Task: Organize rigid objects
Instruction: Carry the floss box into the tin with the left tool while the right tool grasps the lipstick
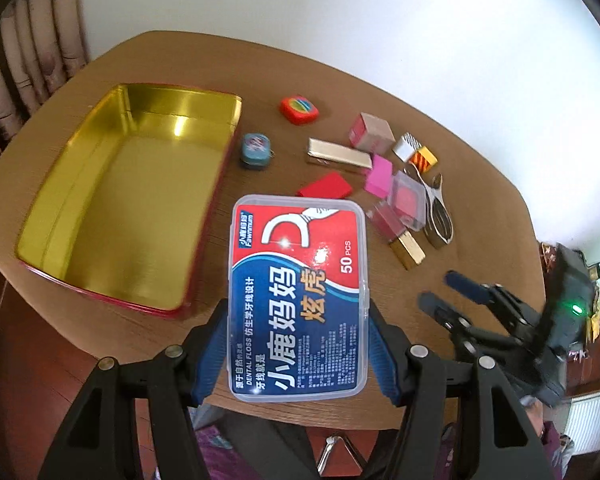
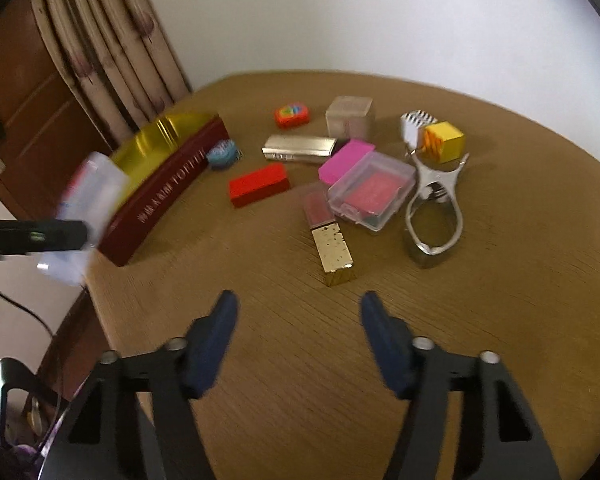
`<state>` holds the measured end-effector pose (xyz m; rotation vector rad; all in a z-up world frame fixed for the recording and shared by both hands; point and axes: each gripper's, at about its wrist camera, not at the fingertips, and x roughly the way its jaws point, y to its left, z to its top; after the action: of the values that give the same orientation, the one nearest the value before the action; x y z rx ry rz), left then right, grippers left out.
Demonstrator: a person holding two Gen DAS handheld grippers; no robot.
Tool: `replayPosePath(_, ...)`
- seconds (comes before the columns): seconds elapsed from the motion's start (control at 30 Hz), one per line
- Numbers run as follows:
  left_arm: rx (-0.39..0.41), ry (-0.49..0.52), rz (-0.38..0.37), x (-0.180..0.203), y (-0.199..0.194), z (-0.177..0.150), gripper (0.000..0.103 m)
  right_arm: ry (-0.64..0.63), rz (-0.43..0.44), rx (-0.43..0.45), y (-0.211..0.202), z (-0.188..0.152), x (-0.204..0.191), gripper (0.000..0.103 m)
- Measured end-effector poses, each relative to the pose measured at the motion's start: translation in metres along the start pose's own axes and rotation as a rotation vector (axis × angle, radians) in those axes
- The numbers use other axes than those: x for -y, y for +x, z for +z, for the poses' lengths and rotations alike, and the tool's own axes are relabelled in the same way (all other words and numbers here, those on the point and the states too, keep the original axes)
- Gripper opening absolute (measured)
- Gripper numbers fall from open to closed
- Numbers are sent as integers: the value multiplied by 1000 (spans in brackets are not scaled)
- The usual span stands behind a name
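Pinching the dental floss box (image 1: 298, 300) lengthwise, L gripper (image 1: 298, 354) hung just right of the gold tin (image 1: 60, 216) — R gripper (image 2: 298, 334) spread, empty, lipstick (image 2: 332, 246) dead ahead.

right hand-held gripper (image 2: 298, 340): jaws apart, empty | gold lipstick (image 2: 332, 248) ahead | table (image 2: 500, 320)

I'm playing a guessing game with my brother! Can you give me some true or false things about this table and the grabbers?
1. The left gripper holds the dental floss box. True.
2. The gold tin is full of toys. False: nothing is in it.
3. The right gripper holds the lipstick. False: its jaws are open on nothing, and the lipstick lies on the table.
4. The pink block touches the clear case. True.
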<state>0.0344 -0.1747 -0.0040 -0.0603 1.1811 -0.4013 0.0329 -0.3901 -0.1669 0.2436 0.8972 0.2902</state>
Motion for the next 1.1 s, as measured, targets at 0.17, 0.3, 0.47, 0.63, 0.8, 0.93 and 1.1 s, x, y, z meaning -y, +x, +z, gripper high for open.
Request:
replayPosePath(0.17, 33, -15, 0, -20, -18, 7, 64, 18, -9, -51, 20, 10, 1, 52)
replayPosePath(0.3, 57, -29, 7, -32, -26, 15, 64, 31, -24, -64, 28, 21, 6, 52)
replayPosePath(0.47, 71, -48, 45, -57, -33, 33, 64, 43, -33, -98, 39, 33, 11, 52)
replayPosePath(0.63, 68, -59, 107, -81, -24, 54, 64, 31, -30, -92, 35, 38, 10, 52)
replayPosePath(0.8, 52, -48, 142, -100, -2, 81, 64, 34, 3, -132, 43, 39, 19, 52)
replayPosePath(0.93, 21, -38, 167, -110, 22, 96, 64, 44, 22, -153, 49, 43, 22, 52)
replayPosePath(1.1, -14, -25, 177, -117, 49, 106, 64, 1, 17, -172, 59, 55, 17, 52)
